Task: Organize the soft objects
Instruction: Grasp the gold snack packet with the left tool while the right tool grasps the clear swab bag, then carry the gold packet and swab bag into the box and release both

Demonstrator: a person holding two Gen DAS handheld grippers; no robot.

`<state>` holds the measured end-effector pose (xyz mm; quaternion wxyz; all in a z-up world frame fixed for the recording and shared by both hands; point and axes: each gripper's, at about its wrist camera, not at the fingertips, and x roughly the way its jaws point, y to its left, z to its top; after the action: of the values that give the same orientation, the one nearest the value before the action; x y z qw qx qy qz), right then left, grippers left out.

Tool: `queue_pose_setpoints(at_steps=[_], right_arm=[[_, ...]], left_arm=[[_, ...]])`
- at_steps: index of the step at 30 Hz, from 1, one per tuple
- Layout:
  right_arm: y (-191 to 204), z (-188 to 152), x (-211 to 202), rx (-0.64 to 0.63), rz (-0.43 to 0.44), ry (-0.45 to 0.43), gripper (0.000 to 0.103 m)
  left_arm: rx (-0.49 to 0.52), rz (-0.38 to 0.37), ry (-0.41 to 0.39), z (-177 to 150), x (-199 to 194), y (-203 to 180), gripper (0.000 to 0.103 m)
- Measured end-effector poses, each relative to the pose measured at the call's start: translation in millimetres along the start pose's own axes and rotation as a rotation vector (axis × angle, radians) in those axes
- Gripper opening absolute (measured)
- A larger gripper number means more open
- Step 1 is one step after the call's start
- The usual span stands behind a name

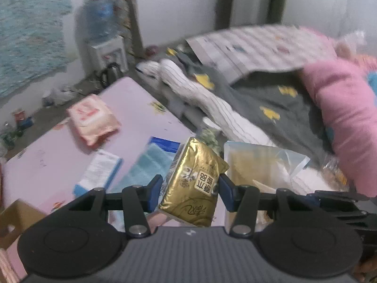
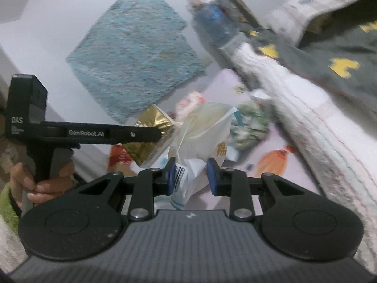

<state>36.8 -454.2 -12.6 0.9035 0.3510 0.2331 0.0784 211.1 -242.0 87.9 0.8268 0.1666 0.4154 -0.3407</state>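
Holding two soft things up in the air at once is the tricky part here. The left gripper [image 1: 190,192] has its fingers [image 1: 154,194] clamped on a gold tissue pack [image 1: 194,184], pressing on its two sides. The pack sits tilted between them, with its lower corner hanging down toward the camera. The right gripper [image 2: 191,176] has its fingers [image 2: 213,176] pinched on the crumpled bottom of a clear plastic bag [image 2: 205,129] with something pale inside.

Both things are above the pink counter [image 1: 132,108], and the bag is just to the right of the gold tissue pack. More packs lie on the counter: a pink and white one [image 1: 94,119] far behind the gold pack, and blue ones [image 1: 150,162] just behind it on the left.

What could go wrong? The gold pack is shiny and slippery, and it is held crooked, so I think it could slide out and drop back on the counter. The bag is held only by a little bunch of thin plastic. That could slip, or the bag could tip and spill what is inside. The two things are close together, so they might bump. The striped blanket [image 1: 212,101] and the grey quilt [image 1: 271,99] are heaped just behind the gold pack, and a swinging bag could catch on them.
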Motion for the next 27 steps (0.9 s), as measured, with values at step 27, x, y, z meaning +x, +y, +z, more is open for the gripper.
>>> queue_pose_setpoints(at_steps=[27], right_arm=[[283.3,-64.0,249.6,-0.438,0.184,0.522,0.026]], left_arm=[[-0.704,0.366,-0.029,-183.4,-82.5,307.4,0.052]])
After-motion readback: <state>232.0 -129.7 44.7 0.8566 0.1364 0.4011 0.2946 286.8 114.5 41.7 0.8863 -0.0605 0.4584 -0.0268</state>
